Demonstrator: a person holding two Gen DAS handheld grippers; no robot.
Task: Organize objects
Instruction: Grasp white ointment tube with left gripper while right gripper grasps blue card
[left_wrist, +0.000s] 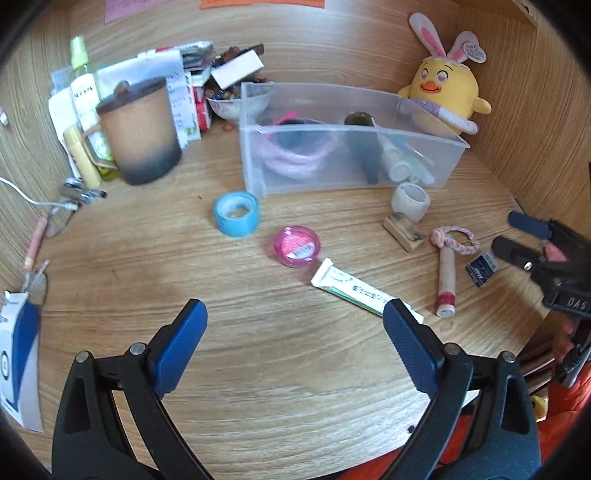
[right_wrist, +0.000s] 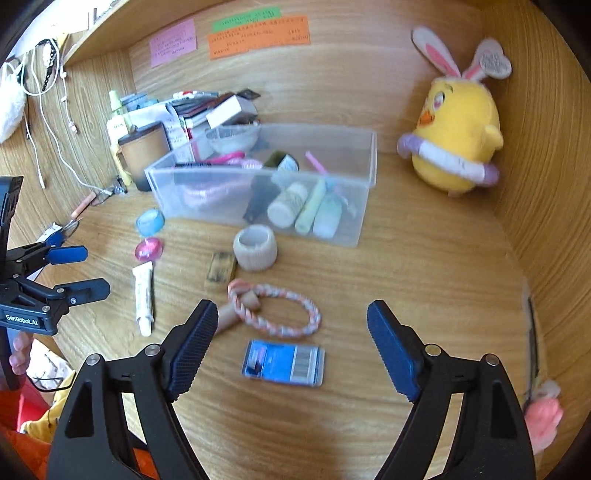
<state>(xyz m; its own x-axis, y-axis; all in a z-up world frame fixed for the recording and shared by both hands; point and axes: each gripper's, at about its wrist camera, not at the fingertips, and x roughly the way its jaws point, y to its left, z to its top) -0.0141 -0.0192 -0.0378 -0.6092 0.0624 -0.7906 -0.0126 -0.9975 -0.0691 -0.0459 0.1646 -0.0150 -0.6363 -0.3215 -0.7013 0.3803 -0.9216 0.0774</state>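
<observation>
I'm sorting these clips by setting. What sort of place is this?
Most likely a personal desk nook at home or in a dorm: a wooden desk walled in by wood panels, sticky notes on the back panel, a plush chick in the corner, and a clear bin of toiletries.

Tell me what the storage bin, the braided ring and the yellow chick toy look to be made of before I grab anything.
Storage bin: translucent, lightly frosted plastic; the contents show blurred through its walls. Braided ring: twisted pink and white cord, probably cotton or a similar fibre, matte with visible strands. Yellow chick toy: plush fabric, fuzzy and soft-looking, with felt-like bunny ears.
</observation>
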